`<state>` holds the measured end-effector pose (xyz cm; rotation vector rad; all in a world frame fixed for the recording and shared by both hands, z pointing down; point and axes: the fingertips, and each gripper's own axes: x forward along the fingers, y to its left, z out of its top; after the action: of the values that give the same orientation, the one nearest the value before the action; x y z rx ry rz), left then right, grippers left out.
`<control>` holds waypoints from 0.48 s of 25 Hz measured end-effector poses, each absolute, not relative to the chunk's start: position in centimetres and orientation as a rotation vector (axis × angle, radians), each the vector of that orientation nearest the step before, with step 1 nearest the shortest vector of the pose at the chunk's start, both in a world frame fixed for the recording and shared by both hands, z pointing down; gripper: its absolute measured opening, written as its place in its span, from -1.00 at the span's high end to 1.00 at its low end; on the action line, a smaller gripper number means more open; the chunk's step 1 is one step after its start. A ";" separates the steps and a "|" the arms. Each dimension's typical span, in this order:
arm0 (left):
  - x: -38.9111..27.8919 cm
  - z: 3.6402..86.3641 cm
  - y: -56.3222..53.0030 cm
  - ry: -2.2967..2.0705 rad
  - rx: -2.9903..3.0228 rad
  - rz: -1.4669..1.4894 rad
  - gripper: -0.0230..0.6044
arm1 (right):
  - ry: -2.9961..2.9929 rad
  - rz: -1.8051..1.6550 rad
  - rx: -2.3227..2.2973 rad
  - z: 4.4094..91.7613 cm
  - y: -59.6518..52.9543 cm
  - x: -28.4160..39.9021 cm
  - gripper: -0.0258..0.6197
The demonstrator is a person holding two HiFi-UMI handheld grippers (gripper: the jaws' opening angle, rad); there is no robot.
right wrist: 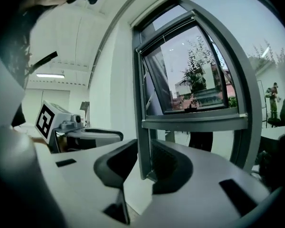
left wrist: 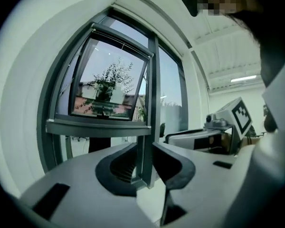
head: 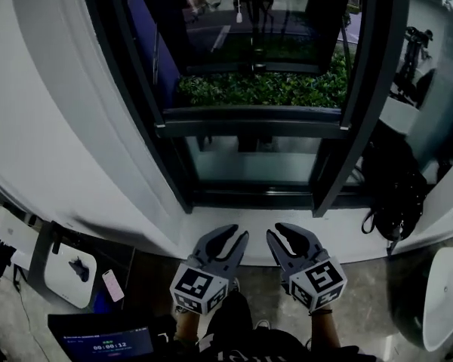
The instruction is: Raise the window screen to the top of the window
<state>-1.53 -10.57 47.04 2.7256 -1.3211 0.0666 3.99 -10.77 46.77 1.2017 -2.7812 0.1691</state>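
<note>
Left claw: your left claw (head: 236,234) hangs low over the white sill (head: 234,219). Its jaws stand narrowly apart with nothing between them. Its own view shows only the far window frame (left wrist: 151,103) through the gap.

Right claw: your right claw (head: 277,230) is just beside the left at the same height. It is also narrow and empty.

Window screen: by my reading, the window screen (head: 249,119) is the panel ending in the dark level bar across the opening. That bar sits in the lower part of the window, with paler glass under it. The same bar shows in both claw views (left wrist: 97,127) (right wrist: 194,122).

Direction: the bar lies ahead of and above both claws, well apart from them. You must reach up and forward before anything can lift.

Long axis: the bar runs level from side to side, so you would meet it from beneath or clamp across its thin edge.

Nearer hand: neither. The two claws sit either side of the bar's middle, which suits a two-handed, even push.

Containers: a black bag (head: 396,194) slumps at the right end of the sill, and I cannot see what it holds.

Worktop: the worktop (head: 41,259) at your lower left carries a phone (head: 112,284), clear of the reach.
</note>
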 end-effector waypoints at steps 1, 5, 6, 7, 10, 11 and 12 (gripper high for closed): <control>-1.1 47.6 -8.9 -1.326 2.711 0.074 0.62 | -2.792 0.185 1.207 47.1 -9.3 4.5 0.66; -0.4 49.0 -3.8 -1.382 2.681 0.073 0.62 | -2.841 0.249 1.223 48.0 -4.7 5.8 0.66; -0.3 49.3 -2.8 -1.388 2.674 0.075 0.62 | -2.848 0.263 1.220 48.2 -3.8 5.8 0.66; -0.2 49.7 -1.8 -1.387 2.665 0.086 0.62 | -2.851 0.274 1.215 48.5 -3.0 5.8 0.66; -0.1 50.5 0.8 -1.360 2.632 0.146 0.62 | -2.841 0.287 1.196 49.3 -0.7 5.2 0.66; -0.4 50.6 1.4 -1.357 2.629 0.149 0.62 | -2.839 0.290 1.192 49.5 0.0 4.9 0.66; -0.7 50.6 2.0 -1.359 2.629 0.141 0.62 | -2.837 0.291 1.190 49.6 0.7 4.6 0.66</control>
<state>-0.67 1.97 50.55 2.6287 -1.3585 0.1414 4.60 0.65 49.65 1.1896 -2.8370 0.2910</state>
